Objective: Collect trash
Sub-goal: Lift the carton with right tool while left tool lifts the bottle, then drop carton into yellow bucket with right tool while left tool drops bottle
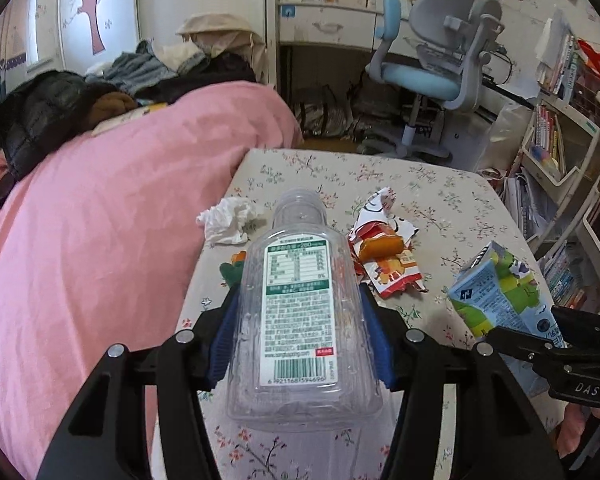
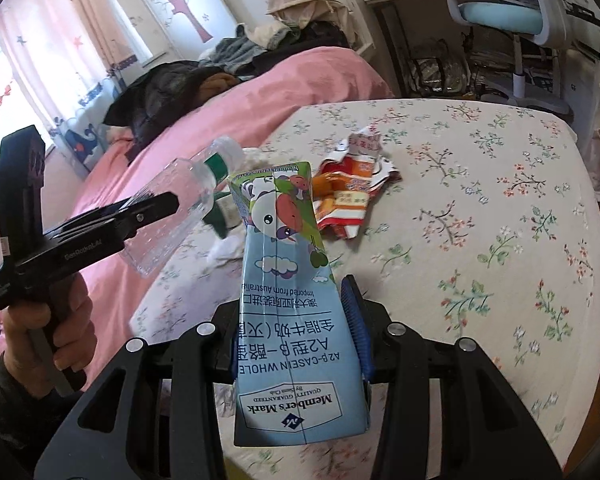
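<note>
Far left of the floral-cloth table (image 1: 452, 184), a pink quilted bed (image 1: 100, 220) piled with dark clothes. Near the table's left edge, a crumpled white tissue (image 1: 229, 220), lying on the cloth. Just right of that, raised clear of the table, a clear empty plastic bottle with a green-and-white label (image 1: 300, 300), lengthwise between the blue pads (image 1: 374, 340) of the left gripper (image 1: 300, 320), pinched at both sides of its body, neck pointing away, base nearest the lens. Right of the bottle's neck, flat on the table near its middle, a torn red, orange and white snack wrapper (image 1: 388, 252), touched by neither claw. Further right, lifted off the table, a flattened blue-and-green milk carton with a cartoon cow (image 2: 288, 280), clamped at its lower half in the right gripper (image 2: 300, 340), top end pointing away toward the wrapper. In the right wrist view, a hand (image 2: 48, 332) around the left tool's black handle, off the table's left side.
</note>
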### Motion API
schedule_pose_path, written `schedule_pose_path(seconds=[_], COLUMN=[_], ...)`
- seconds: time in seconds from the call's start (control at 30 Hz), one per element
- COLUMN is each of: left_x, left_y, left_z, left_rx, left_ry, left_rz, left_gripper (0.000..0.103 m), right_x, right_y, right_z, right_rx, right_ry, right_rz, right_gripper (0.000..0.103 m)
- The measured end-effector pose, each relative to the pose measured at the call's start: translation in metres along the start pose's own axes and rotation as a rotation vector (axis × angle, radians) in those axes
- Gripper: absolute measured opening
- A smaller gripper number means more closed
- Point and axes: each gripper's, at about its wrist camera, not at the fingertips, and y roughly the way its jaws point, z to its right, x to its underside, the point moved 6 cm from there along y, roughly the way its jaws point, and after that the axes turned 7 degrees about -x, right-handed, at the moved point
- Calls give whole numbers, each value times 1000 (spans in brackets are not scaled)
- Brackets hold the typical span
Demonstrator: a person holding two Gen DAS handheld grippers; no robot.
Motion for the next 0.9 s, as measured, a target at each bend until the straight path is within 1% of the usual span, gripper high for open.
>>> schedule_pose_path(seconds=[0.13,0.33,0.47,0.63,0.73,0.77,0.83,0.9], left_x=[3,16,28,46,55,57,64,72], left_y=[-12,-30,-45,-58,-63,-63,-65,-67], left_z=[-2,-3,1,8,11,12,13,16], left_rx=[8,15,11,19,23,25,29,33], left_ry=[-3,-8,8,27,34,34,38,45], left_rz=[19,33,48,51,44,40,30,16], left_gripper=[55,55,55,55,55,55,55,55], right_x=[19,79,130,174,194,196,197,192], right_y=[-13,-31,-33,-27,-18,-17,-17,-22], right_z=[-22,-62,-91,-110,-112,-112,-107,-100], right_rx=[-27,-67,-81,-81,-76,-65,-49,-28], right_ry=[-23,-64,-110,-153,-168,-170,-155,-125], right_rz=[-7,-66,-143,-232,-307,-313,-311,-280], right_gripper=[40,40,40,40,41,41,46,53])
